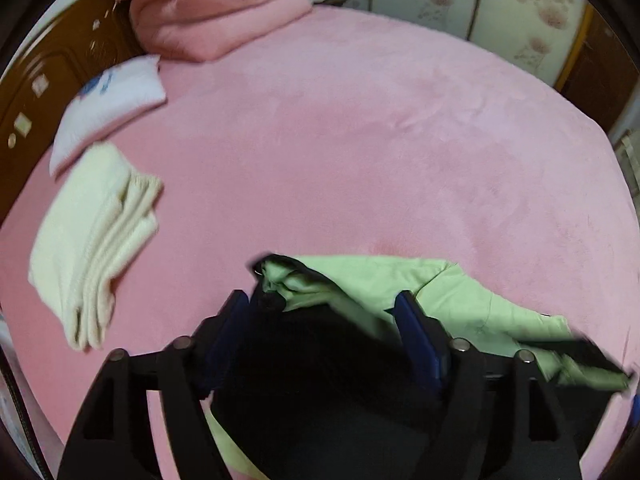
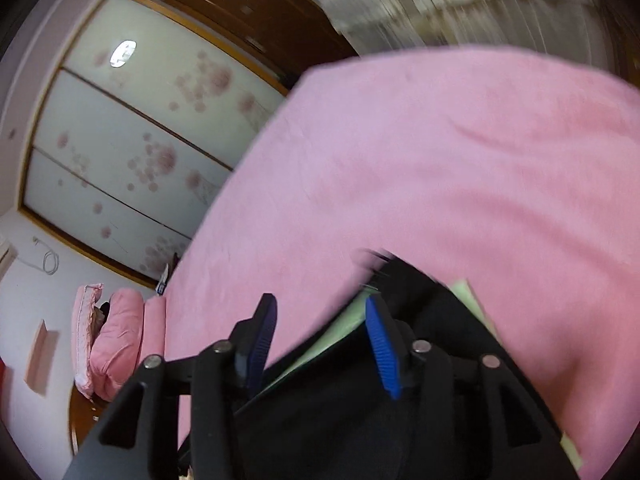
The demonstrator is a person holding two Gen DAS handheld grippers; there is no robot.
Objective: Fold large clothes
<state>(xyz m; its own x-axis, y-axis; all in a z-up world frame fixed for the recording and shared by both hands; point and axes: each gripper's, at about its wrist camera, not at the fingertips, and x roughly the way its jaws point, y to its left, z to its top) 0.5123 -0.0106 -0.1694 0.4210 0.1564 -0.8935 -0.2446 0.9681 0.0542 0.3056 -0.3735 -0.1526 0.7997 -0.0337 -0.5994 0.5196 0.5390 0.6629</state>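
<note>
A black garment with a light green lining (image 1: 360, 284) lies crumpled on the pink bed (image 1: 360, 152), at the near edge. My left gripper (image 1: 322, 308) is open above it, its blue-padded fingers (image 1: 416, 332) standing on either side of the black cloth (image 1: 320, 360) without closing on it. In the right wrist view the same garment (image 2: 432, 312) shows black with a green strip (image 2: 348, 320). My right gripper (image 2: 320, 312) is open and tilted, over the garment's edge and the pink bed (image 2: 440, 160). The view is blurred.
A folded cream cloth (image 1: 92, 248) lies at the left of the bed, with a white pillow (image 1: 108, 108) and a folded pink quilt (image 1: 216, 12) behind it by the brown headboard (image 1: 44, 80). Flowered wardrobe doors (image 2: 132, 136) stand beyond the bed.
</note>
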